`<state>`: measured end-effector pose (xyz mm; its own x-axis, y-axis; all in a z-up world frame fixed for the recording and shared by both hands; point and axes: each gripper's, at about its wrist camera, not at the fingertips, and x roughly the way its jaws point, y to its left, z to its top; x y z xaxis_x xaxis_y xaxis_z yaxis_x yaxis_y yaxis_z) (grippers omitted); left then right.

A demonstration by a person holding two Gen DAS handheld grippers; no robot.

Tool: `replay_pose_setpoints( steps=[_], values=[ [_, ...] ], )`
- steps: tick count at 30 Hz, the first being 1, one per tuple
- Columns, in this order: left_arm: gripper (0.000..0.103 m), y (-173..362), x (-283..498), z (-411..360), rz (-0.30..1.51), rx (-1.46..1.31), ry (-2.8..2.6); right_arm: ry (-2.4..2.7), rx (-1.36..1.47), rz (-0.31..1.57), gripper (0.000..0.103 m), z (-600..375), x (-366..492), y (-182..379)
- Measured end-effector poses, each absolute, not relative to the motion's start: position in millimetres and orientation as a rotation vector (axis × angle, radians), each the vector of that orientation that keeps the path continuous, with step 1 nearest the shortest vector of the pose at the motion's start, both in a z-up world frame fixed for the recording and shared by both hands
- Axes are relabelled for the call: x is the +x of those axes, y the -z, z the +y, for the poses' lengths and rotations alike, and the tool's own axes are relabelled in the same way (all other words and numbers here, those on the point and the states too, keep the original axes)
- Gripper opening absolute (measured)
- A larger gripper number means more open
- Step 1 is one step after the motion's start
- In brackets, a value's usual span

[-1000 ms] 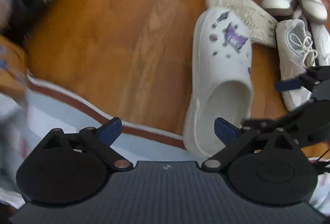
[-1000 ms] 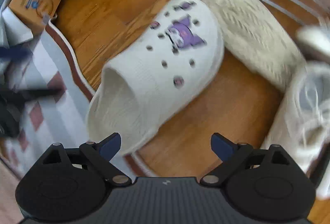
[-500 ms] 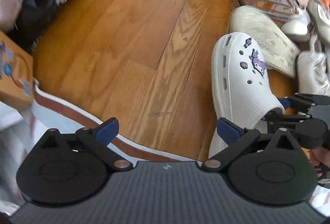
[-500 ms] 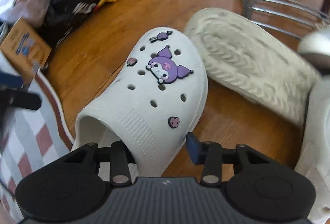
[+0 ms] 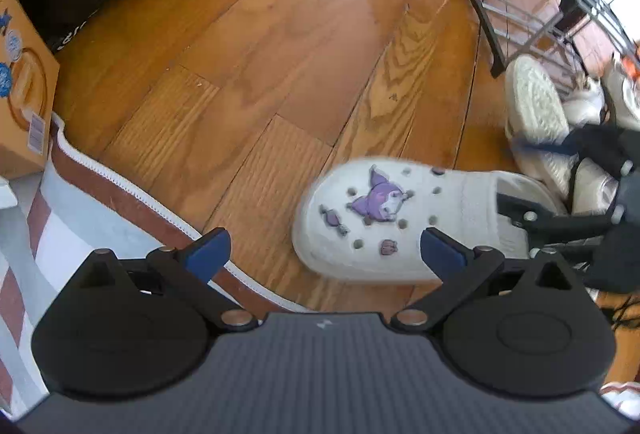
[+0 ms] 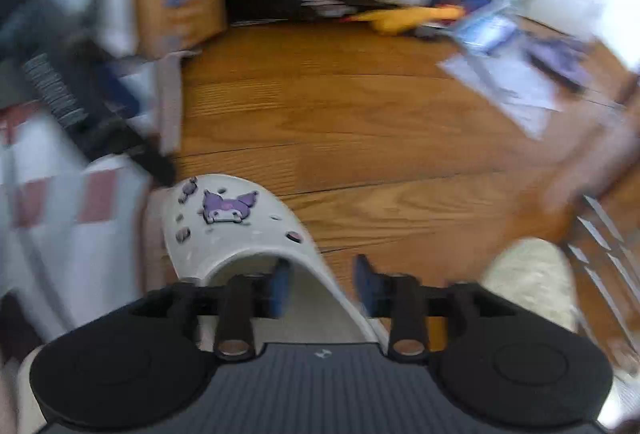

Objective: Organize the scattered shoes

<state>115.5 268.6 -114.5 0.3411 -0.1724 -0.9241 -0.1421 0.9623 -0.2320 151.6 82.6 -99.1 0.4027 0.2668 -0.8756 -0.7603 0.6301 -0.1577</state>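
One white clog [image 6: 240, 234], low and centre in the right view, sits pinched by its heel-opening rim in the right gripper [image 6: 320, 284] (light, springy foam, likely slippery), while the left gripper [image 5: 324, 254] gapes wide, holding nothing

Bare wood floor [image 5: 280, 46] lies open ahead; rug edge [image 5: 120, 186], cardboard box [image 5: 20, 94] and shoe rack [image 5: 520, 14] hem it.
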Motion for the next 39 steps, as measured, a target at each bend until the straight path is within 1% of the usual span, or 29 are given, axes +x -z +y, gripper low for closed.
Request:
replay_pose_setpoints(
  steps=[2, 3, 4, 7, 10, 14, 16, 21, 24, 25, 26, 27, 29, 30, 31, 32, 36, 38, 39],
  values=[
    [0.103, 123.5, 118.1, 267.8, 1.247, -0.303, 0.039, -0.639, -0.441, 1.023, 0.079, 53.0, 150.1, 95.8],
    [0.103, 125.7, 119.1, 267.3, 1.248, -0.305, 0.048, -0.607, -0.358, 1.059, 0.082, 38.2, 149.3, 94.1],
    [0.103, 128.0, 120.1, 266.8, 1.248, -0.308, 0.056, -0.574, -0.275, 1.093, 0.084, 23.4, 148.5, 92.4],
    [0.103, 129.0, 121.6, 261.1, 1.215, -0.262, 0.063, -0.470, -0.023, 1.190, 0.085, -20.8, 146.2, 87.9],
    [0.103, 127.8, 123.0, 254.8, 1.172, -0.195, 0.044, -0.358, 0.247, 1.333, 0.085, -53.6, 145.0, 112.0],
    [0.103, 132.3, 126.1, 260.1, 1.129, -0.179, 0.016, -0.334, 0.393, 1.375, 0.085, -58.1, 141.7, 131.3],
    [0.103, 137.3, 129.2, 266.7, 1.110, -0.196, 0.005, -0.305, 0.424, 1.391, 0.099, -53.9, 146.8, 145.5],
    [0.103, 154.2, 139.3, 284.7, 1.068, -0.229, -0.036, -0.227, 0.383, 1.452, 0.099, -29.2, 167.2, 181.5],
    [0.103, 167.0, 141.6, 298.4, 1.085, -0.276, -0.047, -0.213, 0.384, 1.444, 0.095, -18.7, 167.3, 190.0],
    [0.103, 170.5, 141.6, 303.3, 1.090, -0.303, -0.051, -0.211, 0.377, 1.424, 0.078, -16.6, 166.5, 189.3],
    [0.103, 172.4, 140.8, 311.7, 1.088, -0.343, -0.061, -0.231, 0.331, 1.370, 0.075, -13.3, 167.2, 184.1],
    [0.103, 173.0, 140.6, 317.4, 1.087, -0.377, -0.056, -0.247, 0.322, 1.351, 0.068, -12.3, 169.1, 181.4],
    [0.103, 173.3, 140.3, 327.0, 1.078, -0.439, -0.042, -0.277, 0.315, 1.302, 0.058, -9.7, 178.4, 170.0],
    [0.103, 173.0, 140.1, 331.0, 1.071, -0.468, -0.034, -0.294, 0.310, 1.275, 0.051, -7.9, 183.3, 164.1],
    [0.103, 171.1, 140.0, 334.2, 1.058, -0.495, -0.026, -0.326, 0.274, 1.232, 0.034, 0.6, 191.1, 154.1],
    [0.103, 168.2, 139.8, 335.3, 1.043, -0.512, -0.013, -0.356, 0.240, 1.189, 0.027, 9.0, 198.5, 144.5],
    [0.103, 157.5, 138.7, 325.8, 1.006, -0.498, 0.036, -0.468, 0.152, 1.060, 0.026, 41.7, 213.9, 120.4],
    [0.103, 155.8, 138.6, 319.1, 1.006, -0.473, 0.049, -0.535, 0.162, 0.982, 0.028, 50.4, 220.5, 115.7],
    [0.103, 155.0, 138.6, 315.8, 1.006, -0.461, 0.055, -0.540, 0.167, 0.992, 0.038, 51.1, 222.1, 114.4]
  ],
)
